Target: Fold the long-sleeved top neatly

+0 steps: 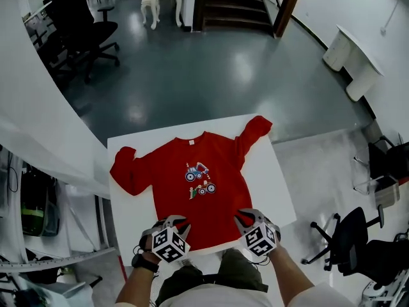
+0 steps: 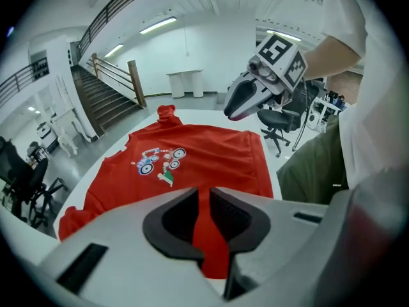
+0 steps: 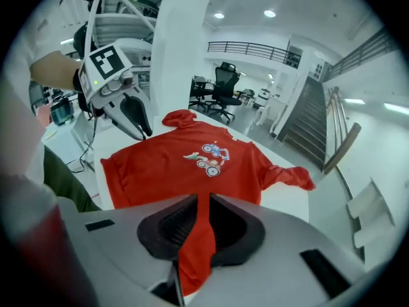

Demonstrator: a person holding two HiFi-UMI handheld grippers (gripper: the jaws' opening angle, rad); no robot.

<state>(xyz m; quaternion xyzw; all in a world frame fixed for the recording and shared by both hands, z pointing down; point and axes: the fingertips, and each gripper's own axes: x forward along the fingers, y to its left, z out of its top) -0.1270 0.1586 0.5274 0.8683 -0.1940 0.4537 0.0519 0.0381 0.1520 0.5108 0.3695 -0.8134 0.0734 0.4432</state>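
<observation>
Grip confirmed on both sides: the left gripper (image 1: 177, 224) and the right gripper (image 1: 245, 219) each have their jaws closed on a pinch of red cloth at the near hem of the long-sleeved top (image 1: 192, 190). In both gripper views the fabric runs up between the pads and hangs loose below them. The two grips sit well apart, one near each bottom corner.

Judged step: carry the hem away from the person to fold the body in half.
- Keep both grippers level with each other so the hem stays straight and lightly taut between them.
- Lift only enough for the cloth to clear itself; dragging would rumple the layer underneath.
- Aim the hem at the collar line, beyond the tractor print (image 1: 199, 178), and lay it down before letting go.

The top lies face up and flat on the white table (image 1: 271, 190), collar at the far side.
- Both sleeves are spread out and unfolded.
- The sleeve at the view's left (image 1: 124, 168) bends near the table's left edge.
- The sleeve at the view's right (image 1: 255, 133) reaches the far right corner. Its cuff could slip over the edge if the body gets tugged.

Nothing else lies on the table along the fold path.

Beyond the table is grey floor, with a black office chair (image 1: 83, 24) at far left, a staircase (image 1: 233, 5) at the back and another chair (image 1: 345, 235) at right. All stand well apart from the work.
</observation>
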